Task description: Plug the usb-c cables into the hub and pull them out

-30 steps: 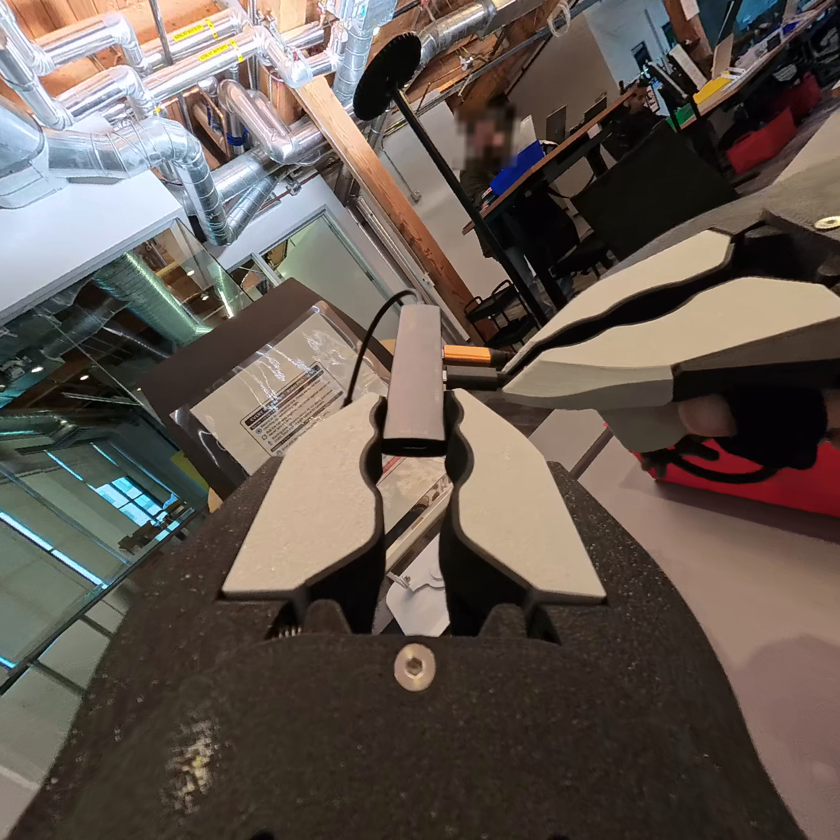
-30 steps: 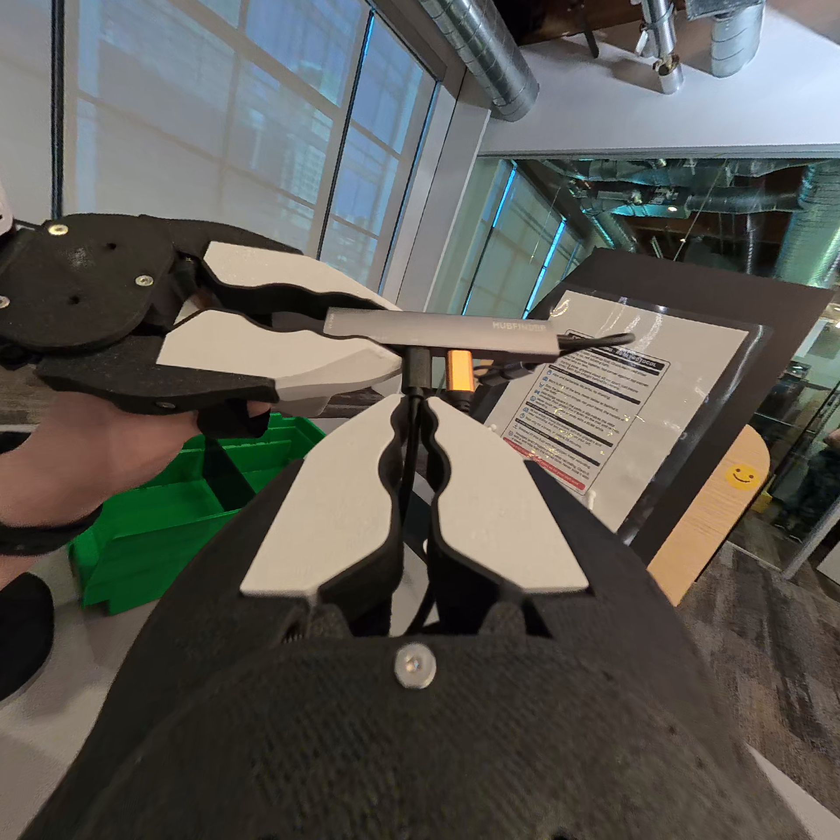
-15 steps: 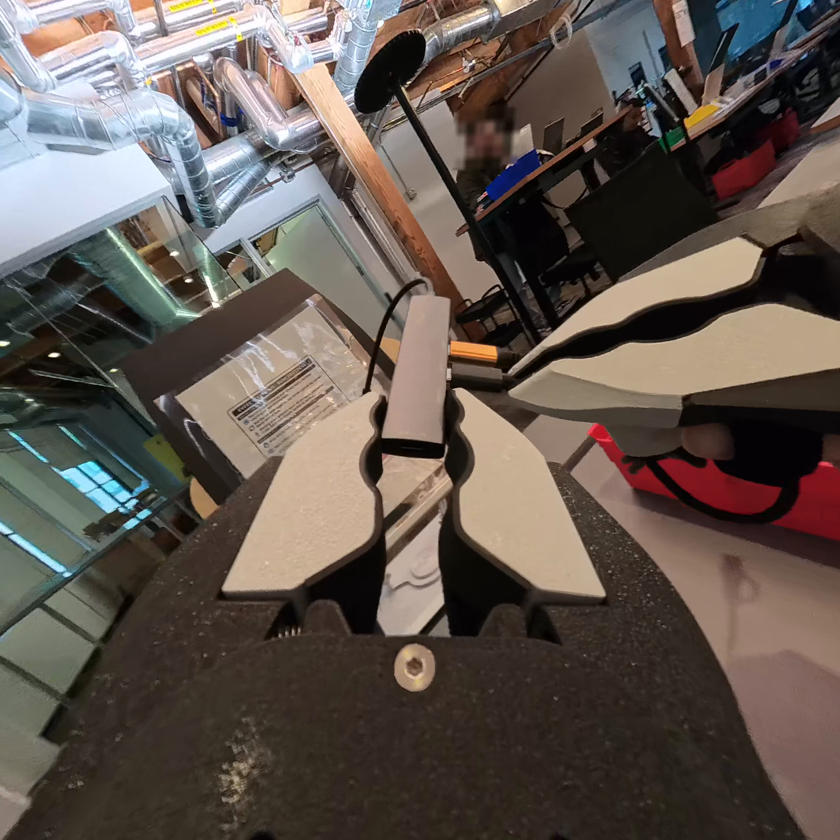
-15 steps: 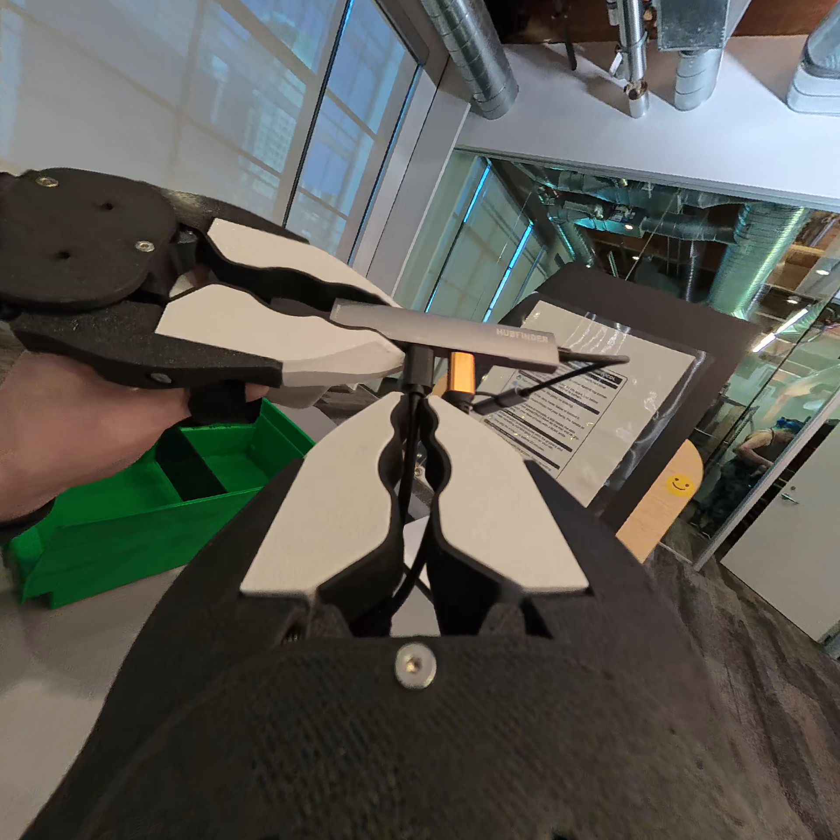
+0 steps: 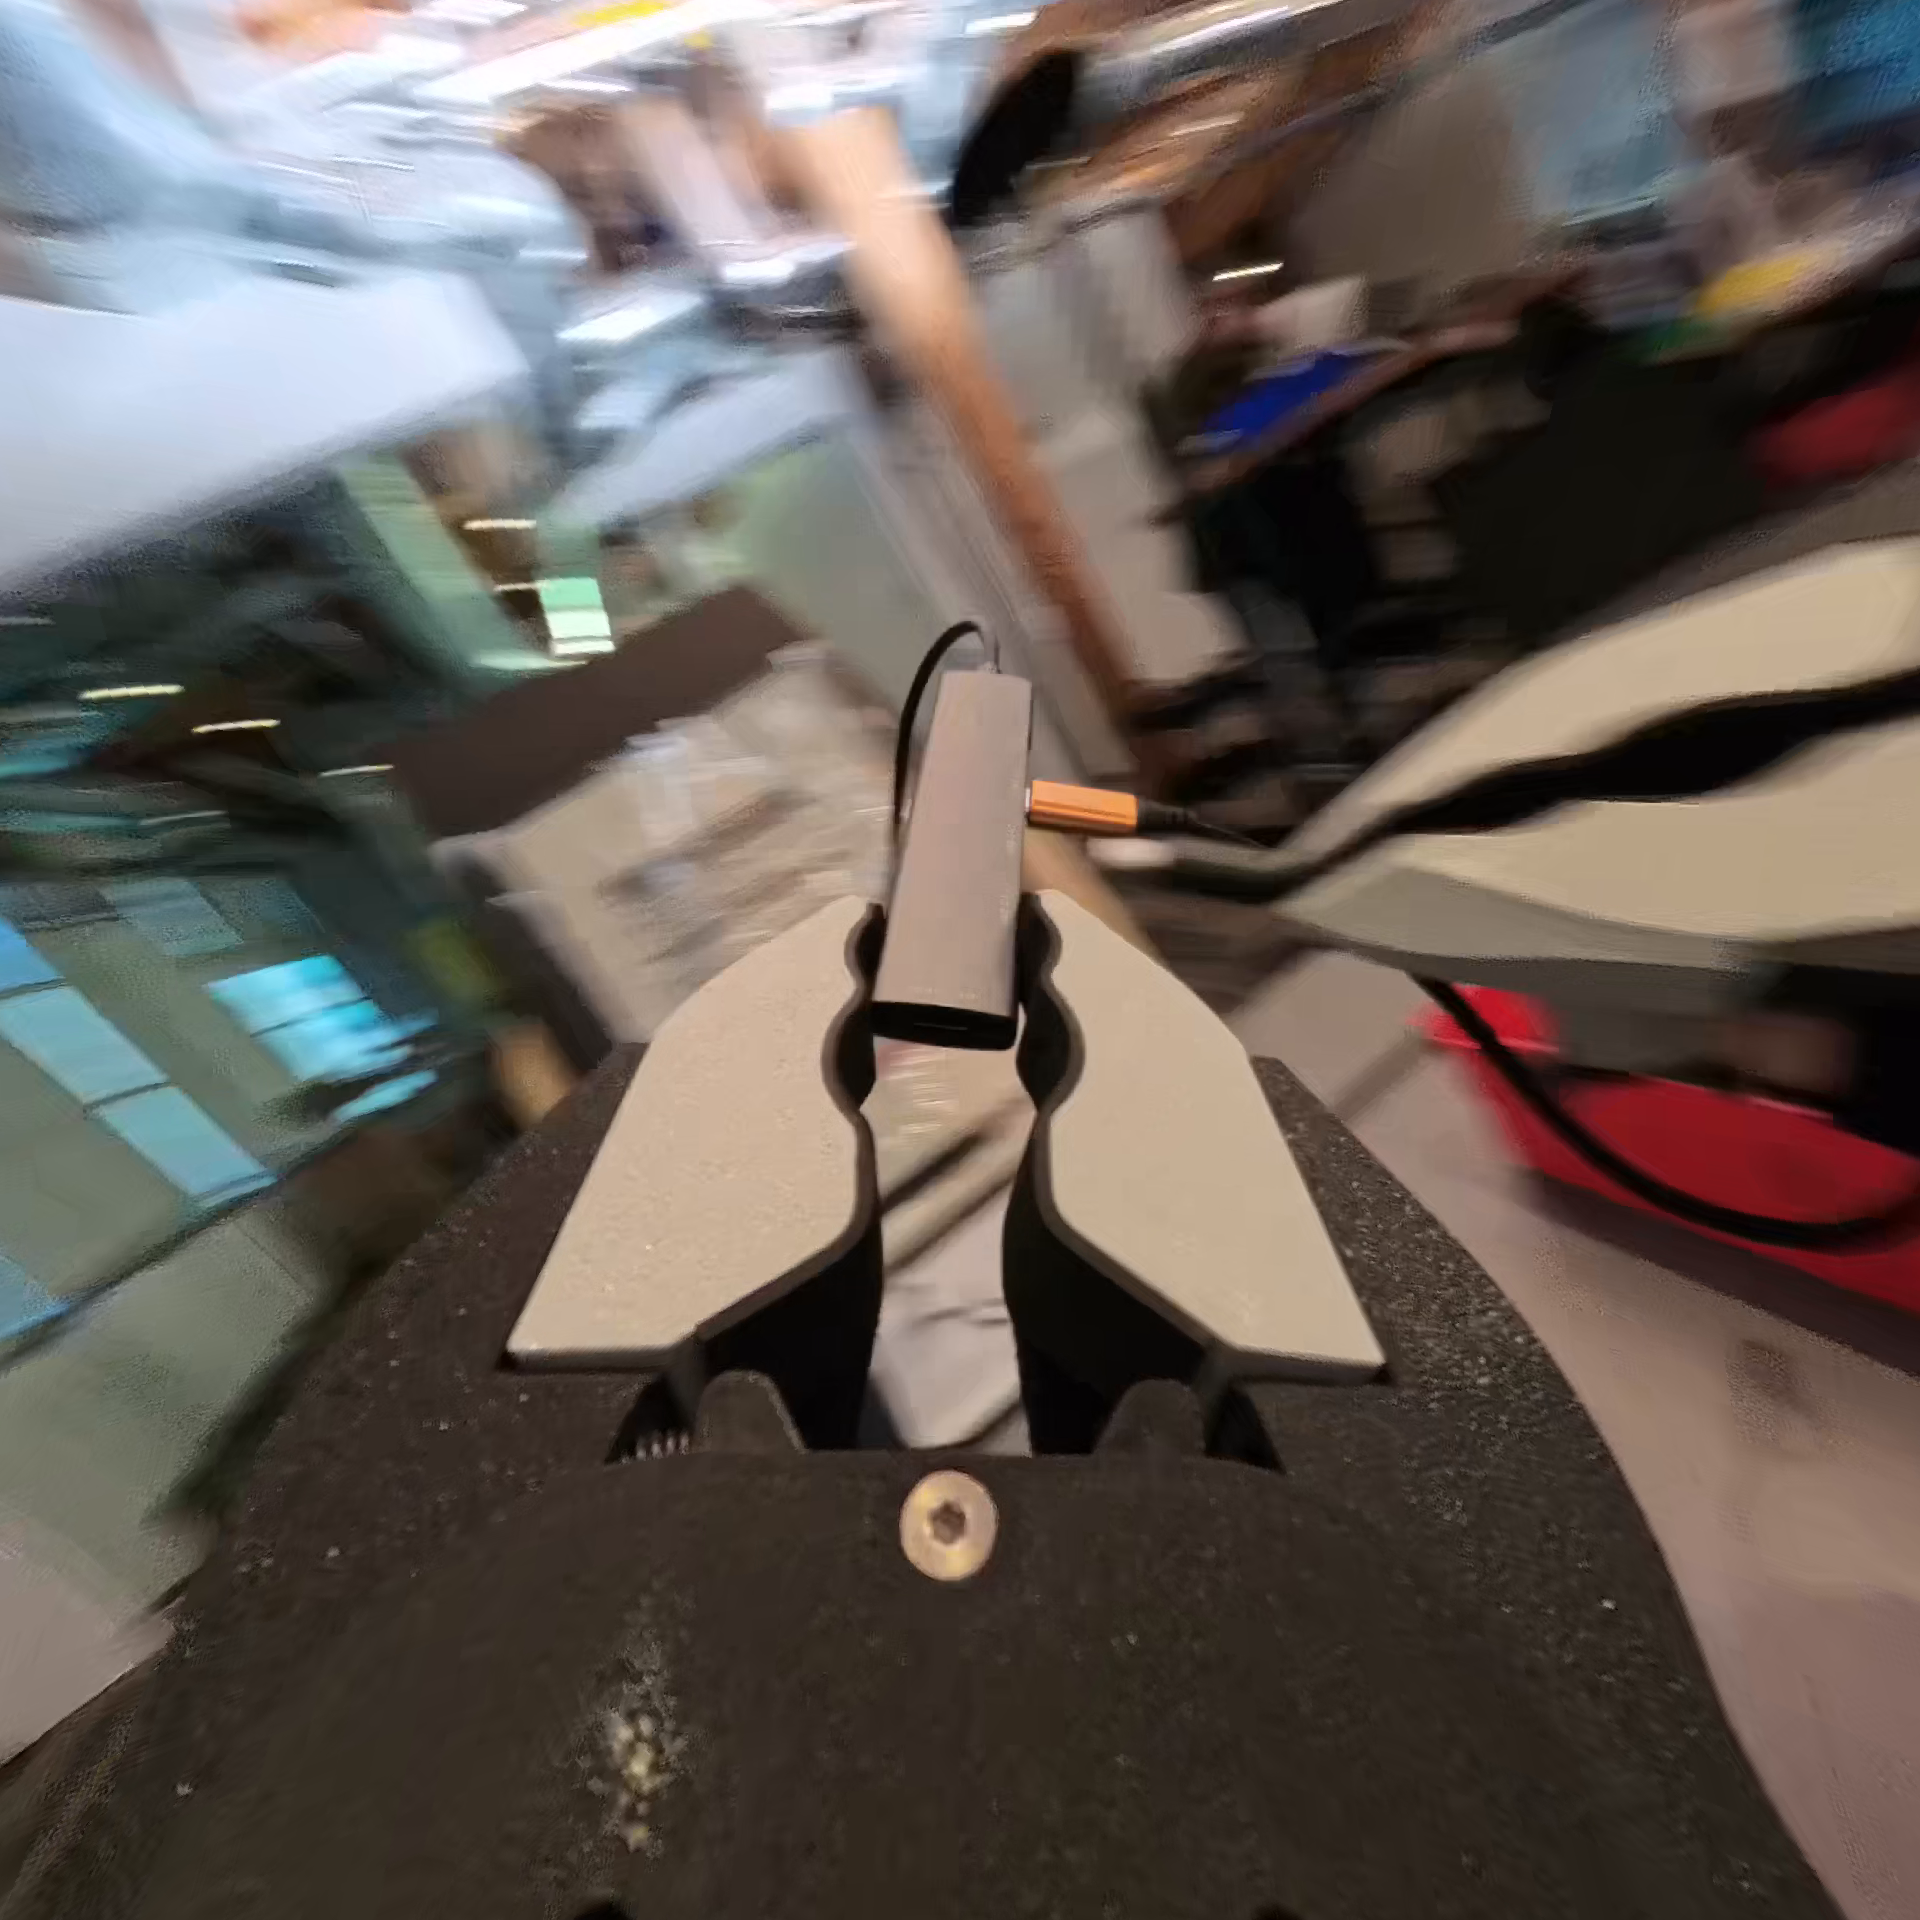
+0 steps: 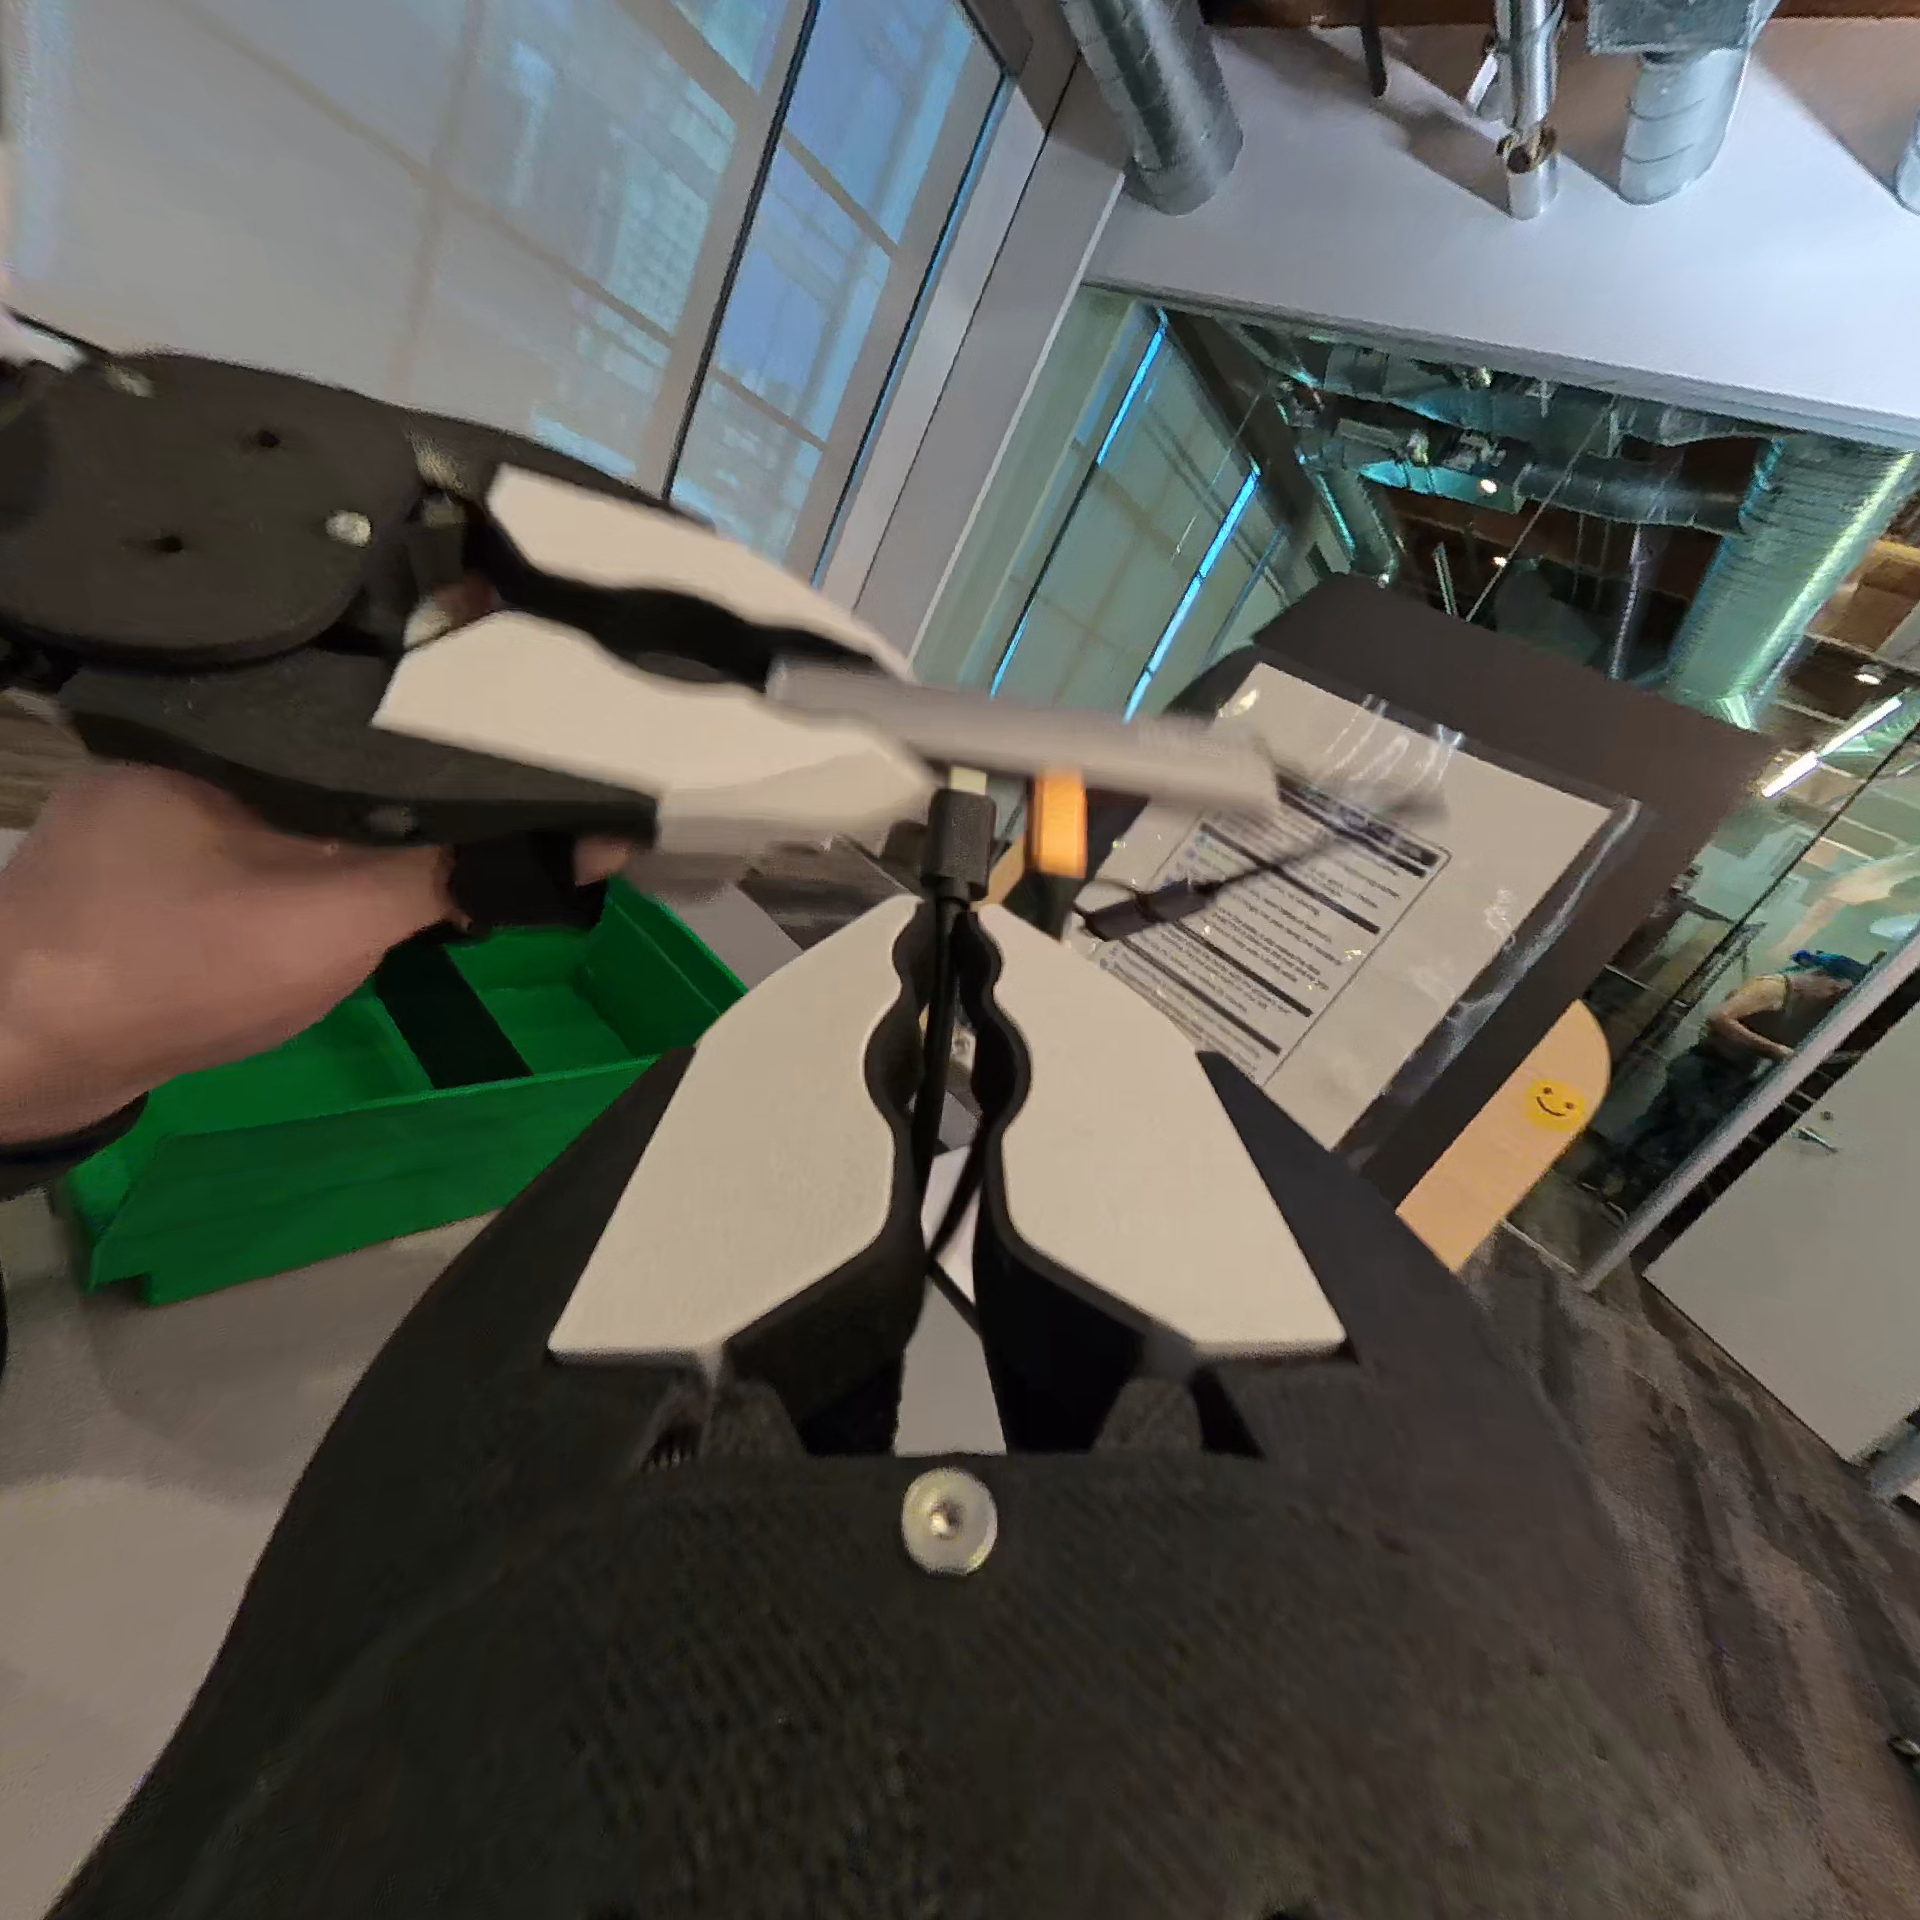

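Pulling time: right gripper (image 6: 948,914) pinches the black cable (image 6: 958,831), its plug just out; left gripper (image 5: 948,935) squeezes the hub (image 5: 961,842); orange plug (image 5: 1081,808) stays in.

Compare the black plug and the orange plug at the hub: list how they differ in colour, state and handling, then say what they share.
The black plug is dark with its metal tip showing below the hub, so partly out; the orange plug sits flush against the hub. The right gripper pinches the black plug's cable; nothing grips the orange plug. Both sit side by side on the same long edge of the hub, which the left gripper clamps.
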Demonstrator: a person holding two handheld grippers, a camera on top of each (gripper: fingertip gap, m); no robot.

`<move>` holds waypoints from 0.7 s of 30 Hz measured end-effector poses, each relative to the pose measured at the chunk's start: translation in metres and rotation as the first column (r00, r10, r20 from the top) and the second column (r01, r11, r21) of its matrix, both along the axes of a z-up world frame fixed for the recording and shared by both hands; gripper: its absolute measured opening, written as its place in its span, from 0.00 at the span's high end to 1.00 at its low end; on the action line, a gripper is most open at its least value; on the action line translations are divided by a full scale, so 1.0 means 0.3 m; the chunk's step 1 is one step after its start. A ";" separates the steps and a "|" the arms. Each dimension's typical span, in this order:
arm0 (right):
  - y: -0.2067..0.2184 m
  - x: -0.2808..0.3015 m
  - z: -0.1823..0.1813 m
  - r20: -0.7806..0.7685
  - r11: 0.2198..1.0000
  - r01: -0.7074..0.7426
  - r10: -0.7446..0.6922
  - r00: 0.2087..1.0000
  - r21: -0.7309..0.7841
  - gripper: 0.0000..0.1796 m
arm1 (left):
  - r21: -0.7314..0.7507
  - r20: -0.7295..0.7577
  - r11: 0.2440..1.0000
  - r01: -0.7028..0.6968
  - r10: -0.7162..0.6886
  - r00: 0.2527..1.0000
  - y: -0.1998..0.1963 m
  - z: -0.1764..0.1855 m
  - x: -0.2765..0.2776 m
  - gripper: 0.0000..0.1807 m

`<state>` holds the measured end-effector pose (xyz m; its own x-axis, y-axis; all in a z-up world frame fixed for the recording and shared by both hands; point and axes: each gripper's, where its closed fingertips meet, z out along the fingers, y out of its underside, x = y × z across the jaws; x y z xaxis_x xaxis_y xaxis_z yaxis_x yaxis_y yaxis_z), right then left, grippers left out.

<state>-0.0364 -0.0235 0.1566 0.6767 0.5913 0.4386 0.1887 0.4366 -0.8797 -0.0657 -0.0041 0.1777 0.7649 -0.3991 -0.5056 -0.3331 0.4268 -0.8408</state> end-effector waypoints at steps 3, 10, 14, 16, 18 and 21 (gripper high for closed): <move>-0.020 -0.024 -0.003 0.008 1.000 0.011 -0.011 1.000 0.013 0.97 | 0.038 0.125 0.985 -0.167 0.161 0.979 0.051 0.075 -0.218 0.87; -0.128 0.083 0.114 0.013 0.998 -0.059 0.059 0.998 0.010 0.97 | -0.144 0.258 0.989 -0.039 0.076 0.963 0.052 0.106 -0.418 0.87; -0.177 0.300 0.115 0.072 0.984 -0.076 0.089 0.993 -0.164 0.97 | -0.177 0.258 0.984 0.027 0.019 0.966 0.025 0.109 -0.408 0.87; -0.177 0.420 0.108 0.051 0.976 -0.048 0.060 0.997 -0.212 0.97 | -0.193 0.262 0.977 0.092 -0.039 0.964 0.006 0.110 -0.382 0.87; -0.183 0.514 0.096 0.016 0.966 -0.051 0.057 0.998 -0.254 0.97 | -0.209 0.260 0.968 0.136 -0.079 0.962 -0.004 0.106 -0.357 0.87; -0.209 0.591 0.121 -0.071 0.966 -0.105 0.090 0.993 -0.235 0.97 | -0.216 0.259 0.968 0.125 -0.067 0.963 0.004 0.100 -0.344 0.87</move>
